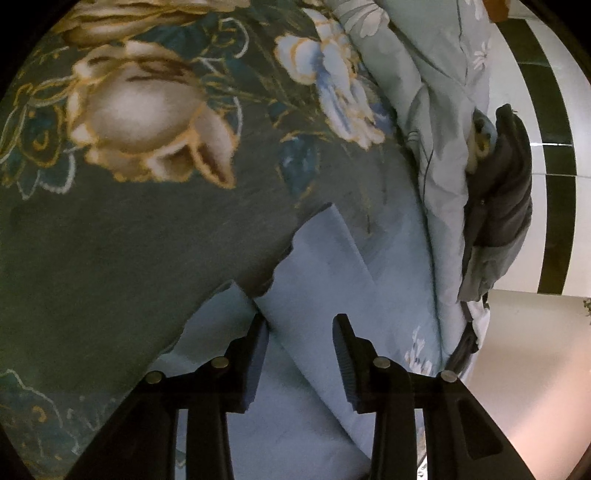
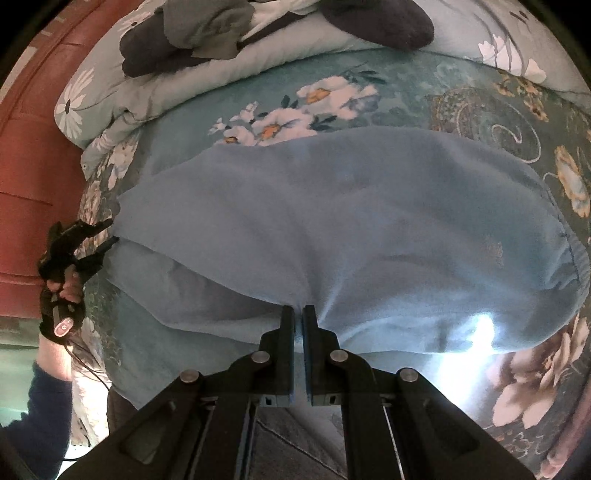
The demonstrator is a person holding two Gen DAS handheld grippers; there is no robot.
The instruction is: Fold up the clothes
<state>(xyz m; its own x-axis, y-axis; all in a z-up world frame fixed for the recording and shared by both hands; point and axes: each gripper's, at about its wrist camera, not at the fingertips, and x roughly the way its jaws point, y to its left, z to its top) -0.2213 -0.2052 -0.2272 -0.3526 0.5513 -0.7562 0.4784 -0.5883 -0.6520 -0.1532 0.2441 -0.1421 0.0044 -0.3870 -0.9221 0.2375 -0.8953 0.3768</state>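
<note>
Blue garment (image 2: 332,229), soft fleece-like cloth, spread across floral bedspread (image 2: 480,110) on bed. Right tongs (image 2: 299,314) clenched on near edge of garment, fabric puckered at the pinch. Left tongs (image 1: 301,332) parted, released, over a folded end of the garment; nothing gripped. Rumpled quilt (image 2: 110,96) beyond, with dark clothes (image 2: 177,40) heaped on it.

A light blue fleece garment (image 2: 332,229) is lying on a floral teal bedspread (image 2: 480,110). Behind it, dark grey folded clothes (image 2: 192,33) are resting on a pale flowered quilt (image 2: 122,96).
</note>
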